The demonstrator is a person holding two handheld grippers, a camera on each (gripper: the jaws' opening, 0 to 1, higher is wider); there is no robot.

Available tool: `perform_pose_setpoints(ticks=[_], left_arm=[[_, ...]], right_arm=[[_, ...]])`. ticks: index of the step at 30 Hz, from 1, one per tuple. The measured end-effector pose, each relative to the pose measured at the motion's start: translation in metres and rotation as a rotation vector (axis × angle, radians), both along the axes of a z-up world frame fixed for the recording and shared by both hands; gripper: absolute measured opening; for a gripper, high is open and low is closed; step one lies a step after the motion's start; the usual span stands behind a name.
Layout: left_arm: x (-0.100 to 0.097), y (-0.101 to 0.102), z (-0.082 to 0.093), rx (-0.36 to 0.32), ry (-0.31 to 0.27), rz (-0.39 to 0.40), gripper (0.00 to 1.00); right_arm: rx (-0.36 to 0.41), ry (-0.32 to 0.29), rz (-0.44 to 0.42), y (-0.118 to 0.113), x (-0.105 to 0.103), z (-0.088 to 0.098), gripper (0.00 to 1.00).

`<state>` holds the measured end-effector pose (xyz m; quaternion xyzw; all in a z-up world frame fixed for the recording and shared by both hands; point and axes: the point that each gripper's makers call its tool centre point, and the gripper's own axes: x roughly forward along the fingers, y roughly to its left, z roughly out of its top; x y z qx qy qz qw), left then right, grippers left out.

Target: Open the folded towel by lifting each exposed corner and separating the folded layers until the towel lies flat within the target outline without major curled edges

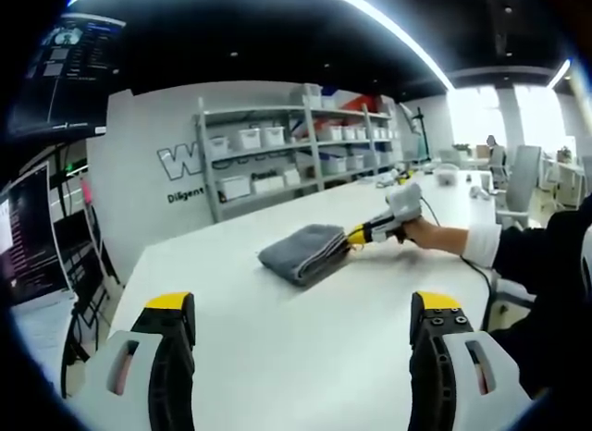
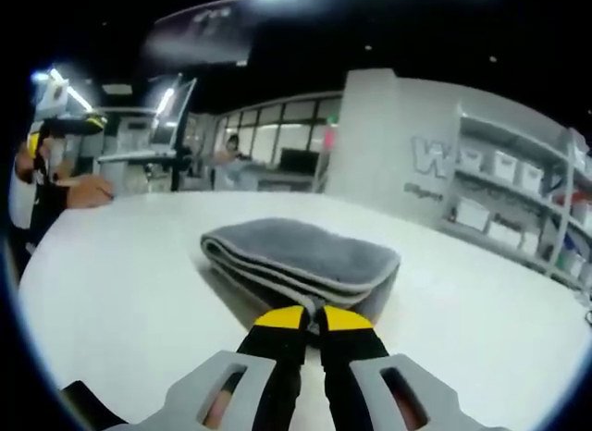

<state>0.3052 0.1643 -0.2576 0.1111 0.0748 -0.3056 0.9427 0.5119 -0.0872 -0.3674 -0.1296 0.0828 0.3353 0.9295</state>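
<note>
A grey folded towel [image 1: 303, 252] lies in several layers on the white table [image 1: 277, 348]. In the left gripper view my left gripper [image 1: 303, 303] is open, its jaws wide apart, low over bare table well short of the towel. My right gripper [image 1: 363, 234], held in a hand [image 1: 427, 233], comes in from the right with its yellow tips at the towel's right edge. In the right gripper view the towel [image 2: 305, 251] lies just ahead. There my right gripper [image 2: 314, 316] has its jaws pressed together on the towel's near edge, hiding the corner under them.
Metal shelves [image 1: 296, 153] with white bins stand against the far wall beyond the table. A dark monitor [image 1: 28, 237] stands off the table's left side, and chairs [image 1: 520, 181] and small objects sit at its far right end. A person's dark sleeve [image 1: 546, 255] reaches in from the right.
</note>
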Motion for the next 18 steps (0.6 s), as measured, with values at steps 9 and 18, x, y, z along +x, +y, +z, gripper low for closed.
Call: perform_pose_setpoints(ticks=[9, 18], left_arm=[[0.001, 0.001, 0.001, -0.001, -0.001, 0.004, 0.95], [0.003, 0.002, 0.0, 0.001, 0.003, 0.004, 0.95]], right_arm=[[0.009, -0.014, 0.003, 0.001, -0.001, 0.006, 0.0], [0.018, -0.046, 0.014, 0.003, -0.002, 0.013, 0.0]])
